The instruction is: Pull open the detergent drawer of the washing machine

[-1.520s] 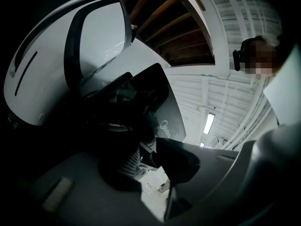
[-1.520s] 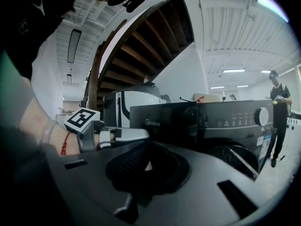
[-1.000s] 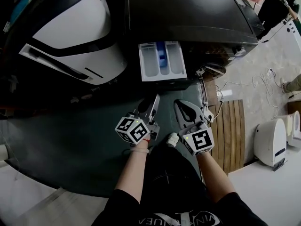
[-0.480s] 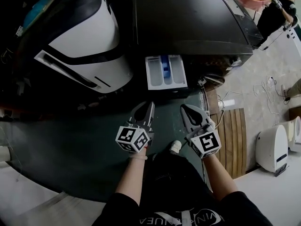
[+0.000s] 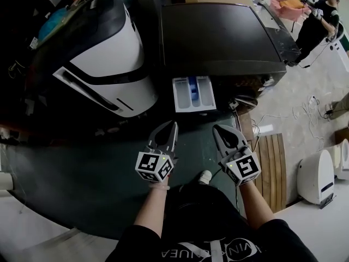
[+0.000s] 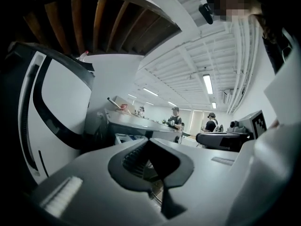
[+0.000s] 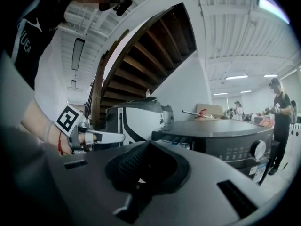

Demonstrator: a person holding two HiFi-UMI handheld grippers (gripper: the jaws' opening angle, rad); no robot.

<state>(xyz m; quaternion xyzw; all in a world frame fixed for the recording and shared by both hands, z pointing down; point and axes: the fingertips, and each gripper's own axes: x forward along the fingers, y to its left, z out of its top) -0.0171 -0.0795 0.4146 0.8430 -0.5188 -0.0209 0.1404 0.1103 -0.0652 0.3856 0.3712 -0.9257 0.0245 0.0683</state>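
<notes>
The dark washing machine (image 5: pixel 218 37) stands ahead of me, its white detergent drawer (image 5: pixel 193 93) pulled out, with a blue compartment in the middle. My left gripper (image 5: pixel 170 126) hangs short of the drawer, shut and empty. My right gripper (image 5: pixel 218 131) is level with it, slightly to the drawer's right, also shut and holding nothing. In the left gripper view the shut gripper (image 6: pixel 150 141) points toward the machine (image 6: pixel 141 126). The right gripper view shows the right gripper (image 7: pixel 148 145) before the machine's control panel (image 7: pixel 235 149), with the left gripper (image 7: pixel 101 136) at the left.
A large white-and-black machine (image 5: pixel 109 64) stands left of the washer. A wooden slat mat (image 5: pixel 267 162) and a small white appliance (image 5: pixel 315 171) lie on the floor at the right. Cables (image 5: pixel 305 91) trail over the floor. A person (image 5: pixel 316 15) stands at the far right.
Both grippers have risen and drawn back from the open drawer, which now lies farther up the picture. The left gripper has rolled. The drawer stays pulled out.
</notes>
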